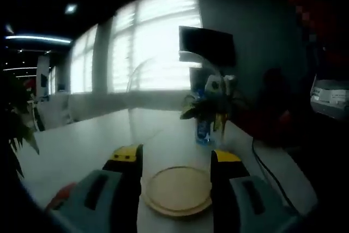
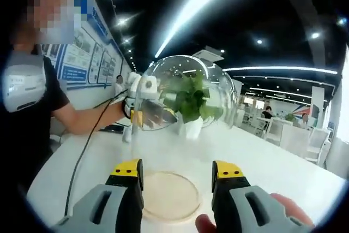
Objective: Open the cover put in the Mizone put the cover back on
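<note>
Wooden base disc [image 2: 168, 195] lies bare on the white table [image 2: 283, 173], between and just ahead of the right gripper [image 2: 177, 174], jaws spread wide, gripping nothing; left gripper [image 1: 177, 158] likewise parted and empty, same disc [image 1: 178, 190] between its jaws; clear glass dome cover [image 2: 182, 107] is off the base, at 12 o'clock in the right gripper view, apparently held by another person's gripper [image 2: 143, 107]; Mizone bottle [image 1: 203, 130] stands upright at 1 o'clock from the left gripper, beside a potted plant [image 1: 214, 102]; judgement: left is nearer the bottle, which must travel toward 6 o'clock onto the disc.
</note>
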A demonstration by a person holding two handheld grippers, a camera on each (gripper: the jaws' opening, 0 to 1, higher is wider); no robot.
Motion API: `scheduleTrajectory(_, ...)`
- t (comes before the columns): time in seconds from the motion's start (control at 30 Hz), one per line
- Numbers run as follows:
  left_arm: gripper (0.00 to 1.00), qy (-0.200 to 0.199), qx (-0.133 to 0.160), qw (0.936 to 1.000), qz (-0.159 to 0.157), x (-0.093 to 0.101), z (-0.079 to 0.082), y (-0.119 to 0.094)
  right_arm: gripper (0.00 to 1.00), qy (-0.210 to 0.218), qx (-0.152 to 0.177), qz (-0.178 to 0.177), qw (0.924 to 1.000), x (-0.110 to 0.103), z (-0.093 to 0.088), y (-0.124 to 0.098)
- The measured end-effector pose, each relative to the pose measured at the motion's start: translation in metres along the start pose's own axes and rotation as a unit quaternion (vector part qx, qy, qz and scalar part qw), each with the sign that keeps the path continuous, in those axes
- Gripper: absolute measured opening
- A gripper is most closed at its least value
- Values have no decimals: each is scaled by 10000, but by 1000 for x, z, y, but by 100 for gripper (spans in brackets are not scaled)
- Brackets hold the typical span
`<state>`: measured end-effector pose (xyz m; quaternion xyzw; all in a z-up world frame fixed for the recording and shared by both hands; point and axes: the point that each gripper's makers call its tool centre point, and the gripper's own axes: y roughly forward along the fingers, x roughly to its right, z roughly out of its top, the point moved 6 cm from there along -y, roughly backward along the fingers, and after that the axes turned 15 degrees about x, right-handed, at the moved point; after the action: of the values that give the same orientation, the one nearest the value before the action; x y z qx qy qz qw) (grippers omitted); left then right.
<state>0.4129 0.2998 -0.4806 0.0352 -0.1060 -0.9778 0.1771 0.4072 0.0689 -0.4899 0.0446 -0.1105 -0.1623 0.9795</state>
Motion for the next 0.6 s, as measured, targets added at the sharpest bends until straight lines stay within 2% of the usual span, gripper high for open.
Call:
scheduleTrajectory(0.17,42,-56,147,9999,33,0,-1,-1,46,70,135,-34,9999,-1,-1,0)
scheduleTrajectory(0.3,43,-66,216,9997,49,0,-1,-1,53,267,377,-52,9989,2,1,4)
scheduleTrajectory(0.43,44,-119,253,9996,45,1,-2,0,59,369,470,-38,9982,3,-2,10)
scheduleTrajectory(0.6,52,-84,199,9998,47,3,-4,6,65,471,509,-24,9976,3,-6,16)
